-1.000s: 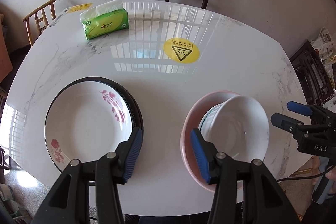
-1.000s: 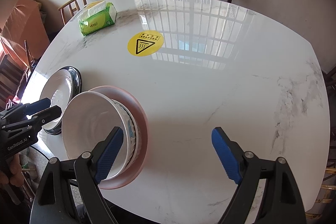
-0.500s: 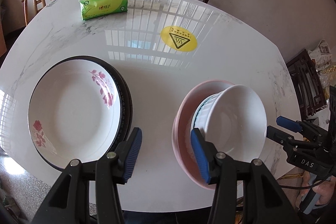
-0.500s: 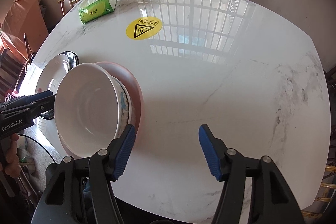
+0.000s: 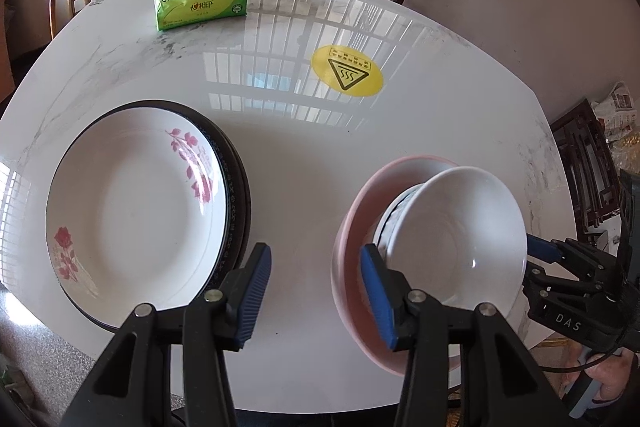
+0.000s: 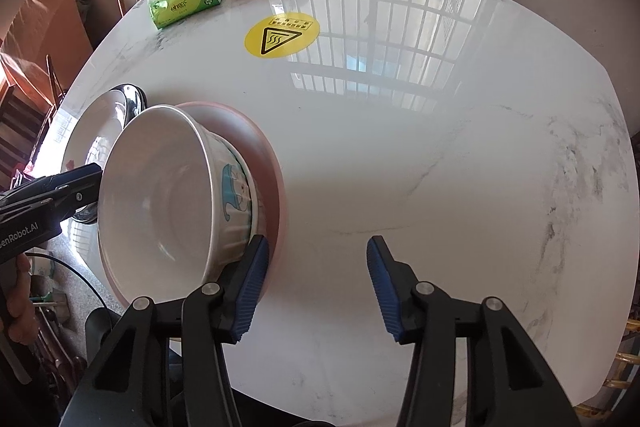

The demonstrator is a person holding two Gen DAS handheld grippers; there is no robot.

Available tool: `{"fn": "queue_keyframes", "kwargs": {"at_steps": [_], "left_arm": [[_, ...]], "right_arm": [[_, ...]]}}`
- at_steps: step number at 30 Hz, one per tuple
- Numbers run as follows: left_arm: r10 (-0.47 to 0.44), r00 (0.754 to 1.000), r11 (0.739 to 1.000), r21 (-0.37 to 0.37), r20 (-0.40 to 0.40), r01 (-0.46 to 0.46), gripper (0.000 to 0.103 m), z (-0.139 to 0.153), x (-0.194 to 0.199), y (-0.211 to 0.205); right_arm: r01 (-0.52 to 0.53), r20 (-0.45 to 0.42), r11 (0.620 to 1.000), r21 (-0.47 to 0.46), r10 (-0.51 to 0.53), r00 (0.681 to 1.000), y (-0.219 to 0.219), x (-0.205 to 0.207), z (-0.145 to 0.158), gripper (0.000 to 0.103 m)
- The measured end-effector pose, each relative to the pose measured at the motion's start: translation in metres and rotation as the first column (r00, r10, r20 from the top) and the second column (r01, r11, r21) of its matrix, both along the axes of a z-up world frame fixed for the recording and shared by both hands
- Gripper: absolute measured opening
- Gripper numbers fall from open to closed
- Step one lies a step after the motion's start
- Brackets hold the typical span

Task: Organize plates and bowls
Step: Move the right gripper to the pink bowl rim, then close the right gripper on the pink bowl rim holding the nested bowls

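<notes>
A: What colours are the dishes?
B: The flowered plate point(image 5: 132, 203) is white with pink-red blossoms, stacked on a dark-rimmed plate point(image 5: 239, 183) that looks black. The white bowl point(image 6: 160, 195) carries a teal cartoon figure outlined in black on its outer wall, and it sits in a pale pink plate point(image 6: 276, 183)

A: And the rest?
B: The table point(image 6: 440, 147) is glossy white marble with grey veins. It bears a yellow round sticker point(image 5: 347, 76) with a black warning triangle, and a bright green tissue pack point(image 5: 200, 7) with white tissue showing. Both grippers are black with blue ribbed pads point(image 5: 252, 299)
</notes>
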State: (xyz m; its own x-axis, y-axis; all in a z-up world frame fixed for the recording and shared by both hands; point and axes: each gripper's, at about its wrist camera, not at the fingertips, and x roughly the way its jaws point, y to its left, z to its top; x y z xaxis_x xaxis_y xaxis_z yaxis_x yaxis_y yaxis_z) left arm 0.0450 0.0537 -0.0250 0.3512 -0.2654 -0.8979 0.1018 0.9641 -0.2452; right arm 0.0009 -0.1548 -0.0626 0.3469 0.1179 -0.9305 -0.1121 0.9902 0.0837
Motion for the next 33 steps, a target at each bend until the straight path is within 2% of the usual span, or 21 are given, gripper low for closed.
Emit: {"fn": "queue_keyframes", "kwargs": {"at_steps": [10, 24, 29, 31, 33], "left_arm": [[-0.017, 1.0, 0.999, -0.029, -0.022, 0.016, 0.041, -0.008, 0.005, -0.008], [-0.02, 0.999, 1.0, 0.007, -0.043, 0.02, 0.036, -0.024, 0.011, -0.022], [-0.024, 0.999, 1.0, 0.007, -0.038, 0.024, 0.022, -0.021, 0.012, -0.027], [-0.029, 0.999, 0.999, -0.018, -0.047, 0.028, 0.017, -0.022, 0.013, -0.026], [-0.022, 0.999, 0.999, -0.033, -0.039, 0.02, 0.017, -0.023, 0.012, -0.023]], "right_arm": [[0.035, -0.002, 0.999, 0.006, -0.035, 0.999, -0.014, 0.003, -0.001, 0.047], [0.05, -0.007, 0.999, 0.004, -0.05, 0.999, -0.02, 0.004, -0.003, 0.046], [0.042, -0.005, 0.999, -0.016, -0.042, 0.999, -0.015, 0.005, -0.003, 0.042], [0.045, -0.006, 0.999, -0.011, -0.045, 0.999, -0.014, 0.005, -0.003, 0.041], [0.046, -0.004, 0.999, -0.008, -0.046, 0.999, -0.014, 0.005, -0.004, 0.041]]}}
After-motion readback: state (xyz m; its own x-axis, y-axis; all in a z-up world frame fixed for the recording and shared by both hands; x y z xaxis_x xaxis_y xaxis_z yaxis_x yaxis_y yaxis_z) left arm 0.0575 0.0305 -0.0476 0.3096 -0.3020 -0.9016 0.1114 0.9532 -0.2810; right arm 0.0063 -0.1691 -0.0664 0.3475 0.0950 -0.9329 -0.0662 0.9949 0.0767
